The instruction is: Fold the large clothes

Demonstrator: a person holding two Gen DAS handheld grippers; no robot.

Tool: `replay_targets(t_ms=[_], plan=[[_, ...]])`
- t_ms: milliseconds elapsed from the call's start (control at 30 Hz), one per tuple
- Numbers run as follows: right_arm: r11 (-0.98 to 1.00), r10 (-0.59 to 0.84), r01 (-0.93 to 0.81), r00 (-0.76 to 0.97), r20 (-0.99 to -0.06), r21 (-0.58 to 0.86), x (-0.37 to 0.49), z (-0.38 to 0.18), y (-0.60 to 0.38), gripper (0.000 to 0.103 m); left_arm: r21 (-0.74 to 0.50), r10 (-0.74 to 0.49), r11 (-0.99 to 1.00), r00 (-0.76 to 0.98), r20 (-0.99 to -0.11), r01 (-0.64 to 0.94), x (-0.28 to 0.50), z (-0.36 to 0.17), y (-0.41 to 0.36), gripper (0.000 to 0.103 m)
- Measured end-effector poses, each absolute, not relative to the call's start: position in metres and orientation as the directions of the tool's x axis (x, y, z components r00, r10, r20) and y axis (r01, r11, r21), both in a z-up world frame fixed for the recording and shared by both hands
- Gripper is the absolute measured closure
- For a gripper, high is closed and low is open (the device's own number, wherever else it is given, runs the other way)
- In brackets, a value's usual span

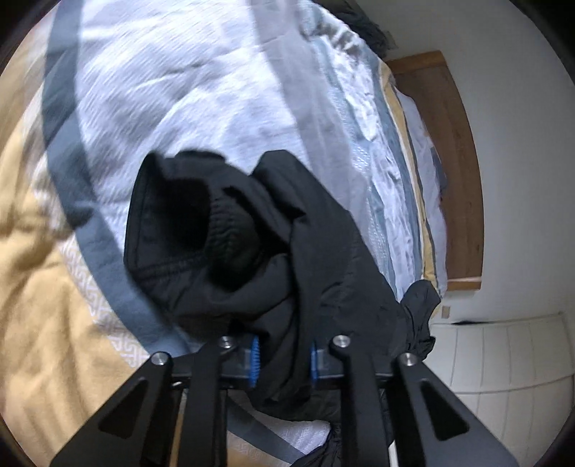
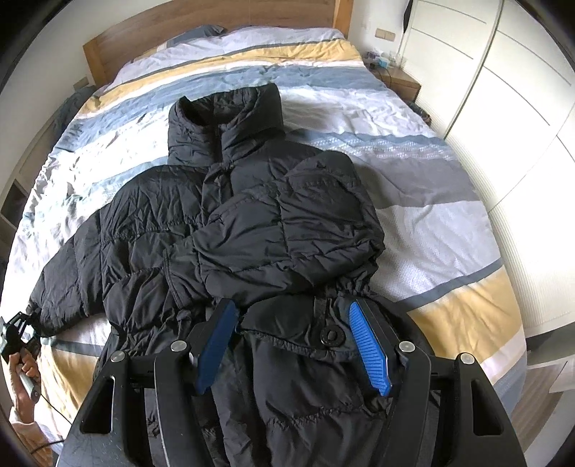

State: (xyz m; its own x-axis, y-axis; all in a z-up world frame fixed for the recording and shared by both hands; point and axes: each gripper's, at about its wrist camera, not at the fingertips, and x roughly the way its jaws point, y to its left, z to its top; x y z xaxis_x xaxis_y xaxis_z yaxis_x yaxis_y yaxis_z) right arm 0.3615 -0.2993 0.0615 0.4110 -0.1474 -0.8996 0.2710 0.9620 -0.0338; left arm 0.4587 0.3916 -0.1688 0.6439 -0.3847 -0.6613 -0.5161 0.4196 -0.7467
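Note:
A black puffer jacket (image 2: 151, 215) lies front up on the bed, collar toward the headboard. One sleeve (image 2: 258, 237) is folded across its chest. The other sleeve (image 2: 61, 283) stretches out to the left edge of the bed. My left gripper (image 1: 284, 364) is shut on that sleeve's end (image 1: 298, 287), black fabric squeezed between the blue pads, with the ribbed cuff (image 1: 222, 237) bunched just beyond. In the right wrist view the left gripper (image 2: 16, 334) shows small at the far left. My right gripper (image 2: 293, 346) hangs open over the jacket's waist, its pads clear of the fabric.
The bed's striped cover (image 2: 431, 222) in white, blue, grey and yellow spreads under the jacket. A wooden headboard (image 2: 201, 32) stands at the far end, a nightstand (image 2: 399, 81) and white wardrobe doors (image 2: 503, 89) on the right. A person's hand (image 2: 25, 366) holds the left gripper's handle.

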Motion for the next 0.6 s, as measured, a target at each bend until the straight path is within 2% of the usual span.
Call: replay_targets(t_ms=[167,267,600], plan=[[0.961,-0.15,0.274,0.43,-0.89,-0.029,0.36,0.072,-0.297,0.038,-0.756,-0.38,0.442,0.663,-0.645,-0.482,0.469,-0.148,0.39,0.089],[0.962,-0.153,0.273,0.433,-0.888,-0.032,0.358,0.076,-0.297,0.038,-0.735,-0.375,0.527,0.659,-0.652,-0.427,0.475,-0.124,0.379,0.09],[0.957,-0.112,0.288,0.454,-0.884,0.027,0.359,0.063,-0.331,0.038,-0.685,-0.385,0.7,0.7,-0.601,-0.203,0.491,-0.019,0.299,0.091]])
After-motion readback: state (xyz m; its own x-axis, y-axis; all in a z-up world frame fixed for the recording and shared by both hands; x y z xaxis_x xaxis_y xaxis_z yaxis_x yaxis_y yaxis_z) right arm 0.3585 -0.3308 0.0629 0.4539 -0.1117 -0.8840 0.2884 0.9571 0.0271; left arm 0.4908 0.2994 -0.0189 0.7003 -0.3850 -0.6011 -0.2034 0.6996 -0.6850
